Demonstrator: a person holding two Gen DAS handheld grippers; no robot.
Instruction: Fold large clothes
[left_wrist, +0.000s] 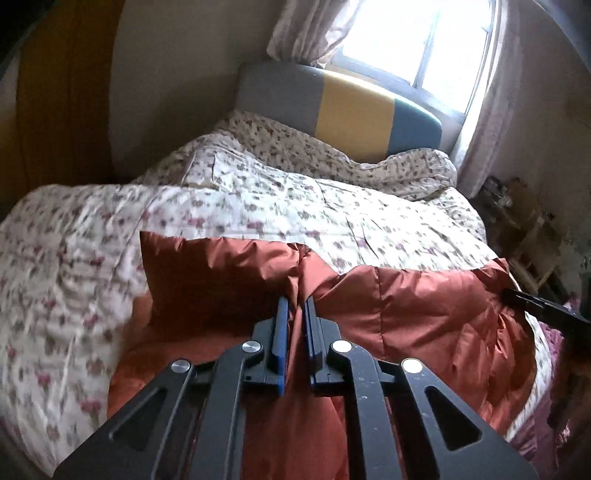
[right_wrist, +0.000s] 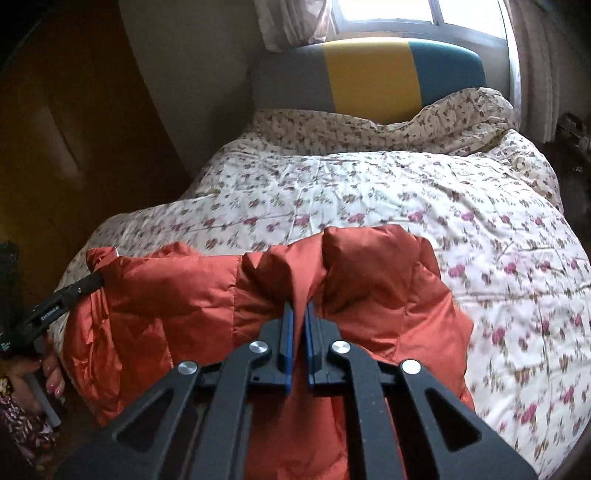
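Jacket: rust puffer jacket (right_wrist: 155, 306) at near edge of floral bed (right_wrist: 369, 192).
Left gripper (left_wrist: 295, 301): pinching jacket fabric.
Right gripper (right_wrist: 298, 304): pinching jacket fabric.
Progress: early; jacket bunched, no tidy fold visible.

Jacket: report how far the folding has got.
Done: the jacket lies spread across the bed. In hand: the left hand-held gripper and right hand-held gripper each pinch its fabric, both raised. Left: no finished fold shows; the lifted edge must still be laid over.
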